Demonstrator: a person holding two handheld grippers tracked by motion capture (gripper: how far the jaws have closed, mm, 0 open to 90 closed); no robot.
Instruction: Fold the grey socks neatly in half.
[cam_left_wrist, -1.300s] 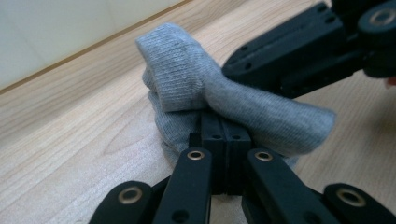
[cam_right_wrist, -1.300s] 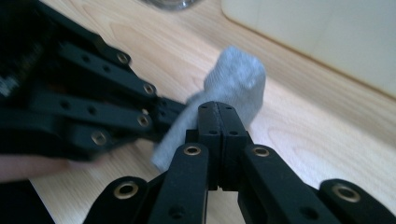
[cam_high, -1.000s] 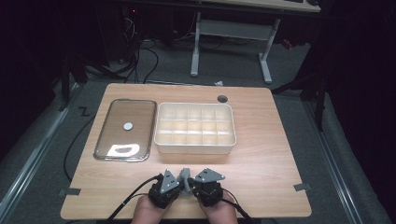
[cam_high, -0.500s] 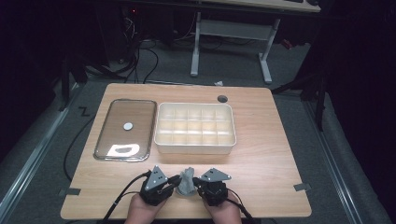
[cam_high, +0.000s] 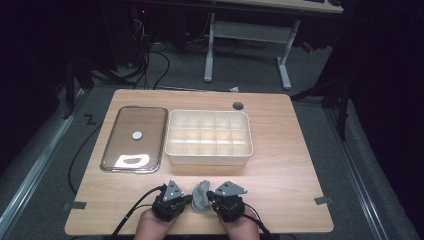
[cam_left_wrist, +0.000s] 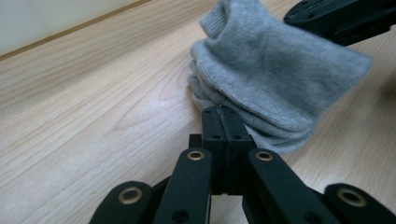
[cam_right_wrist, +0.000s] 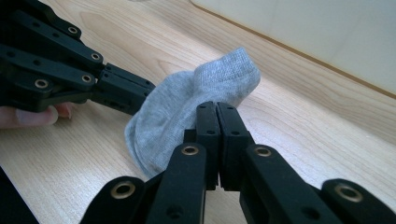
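**Grey sock pinched from both sides at the near edge of the bench**

Lying on the wooden bench (cam_high: 280, 150) at the middle of its near edge: a small grey sock (cam_high: 201, 195), bunched and folded over itself, cuff turned toward the far side. Flanked by the left tool (cam_high: 187, 199) and the right tool (cam_high: 210, 198), both resting low at that near edge, tips turned inward toward each other. Left tool clenched, jaws having just been closing, pressed together at the sock's folded layers, cloth nipped at the tip in the left gripper view. Right tool likewise clenched, jaws tight together at the sock's opposite side, fabric caught at the tip. Farther across the bench, well apart from the sock: a cream compartment tray (cam_high: 172, 150) near the centre, long side parallel to the near edge, and a clear flat lid (cam_high: 150, 125) just beside it toward the left edge. Near the far edge, a dark round cable hole (cam_high: 238, 105).
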